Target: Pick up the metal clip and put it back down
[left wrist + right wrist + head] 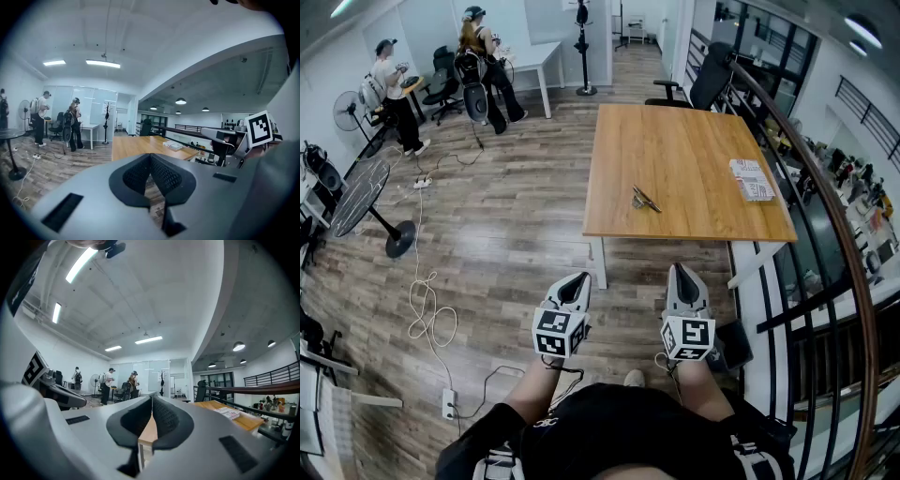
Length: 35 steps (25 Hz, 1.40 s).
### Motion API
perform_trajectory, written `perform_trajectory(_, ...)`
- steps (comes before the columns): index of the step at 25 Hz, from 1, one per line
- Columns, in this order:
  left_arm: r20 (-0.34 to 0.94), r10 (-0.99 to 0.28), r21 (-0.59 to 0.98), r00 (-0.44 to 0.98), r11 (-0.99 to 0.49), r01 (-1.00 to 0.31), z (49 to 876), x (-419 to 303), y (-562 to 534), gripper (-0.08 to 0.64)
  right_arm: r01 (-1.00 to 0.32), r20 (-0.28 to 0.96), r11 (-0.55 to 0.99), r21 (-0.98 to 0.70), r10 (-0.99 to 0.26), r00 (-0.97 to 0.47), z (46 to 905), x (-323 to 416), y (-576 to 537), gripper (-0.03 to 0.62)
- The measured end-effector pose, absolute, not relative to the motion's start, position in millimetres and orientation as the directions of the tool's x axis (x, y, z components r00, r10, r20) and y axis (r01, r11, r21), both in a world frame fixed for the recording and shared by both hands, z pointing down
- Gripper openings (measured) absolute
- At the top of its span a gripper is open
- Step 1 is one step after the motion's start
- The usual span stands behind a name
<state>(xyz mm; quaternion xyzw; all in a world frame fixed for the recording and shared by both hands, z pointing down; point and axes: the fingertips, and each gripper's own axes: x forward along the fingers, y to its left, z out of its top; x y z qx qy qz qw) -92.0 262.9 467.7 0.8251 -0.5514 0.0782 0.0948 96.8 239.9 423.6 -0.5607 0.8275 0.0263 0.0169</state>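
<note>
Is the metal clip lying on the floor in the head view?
No, the metal clip sits on the wooden table, near its front edge.

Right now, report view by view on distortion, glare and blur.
Head view: the fisheye bows the railing into an arc, while the table and metal clip are sharp. Left gripper view: black vignette at the corners, and the jaws close to the lens look soft. Right gripper view: the ceiling strip light is blown out and the near foreground is blurred.

Two grippers, the left gripper (578,278) and the right gripper (681,270); one wooden table (694,178) with one metal clip (645,199) and one printed packet (753,179); one white table (534,54); three people (110,383).
</note>
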Motion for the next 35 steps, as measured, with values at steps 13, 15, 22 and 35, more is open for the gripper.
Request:
perform_trajectory(13,0.253,-0.892,0.060,0.374,-0.371,-0.927,476,-69,255,0.018,-0.925,-0.060,0.381,-0.002,-0.923,-0.380,433,115,233,0.018)
perform_trajectory(15,0.253,-0.892,0.062,0.374,-0.371,-0.927,477,-62,253,0.018,-0.923,-0.063,0.385,0.000,-0.921,-0.384,434,119,229,0.018)
perform_trajectory(22,0.255,-0.899,0.041,0.355,-0.357,-0.933,475,-39,236,0.018,-0.913,-0.072,0.407,0.001,-0.911,-0.406,433,138,208,0.018)
perform_trajectory(35,0.253,-0.914,0.031,0.316,-0.319,-0.947,475,10,203,0.018,-0.889,-0.088,0.457,0.013,-0.886,-0.456,432,183,167,0.014)
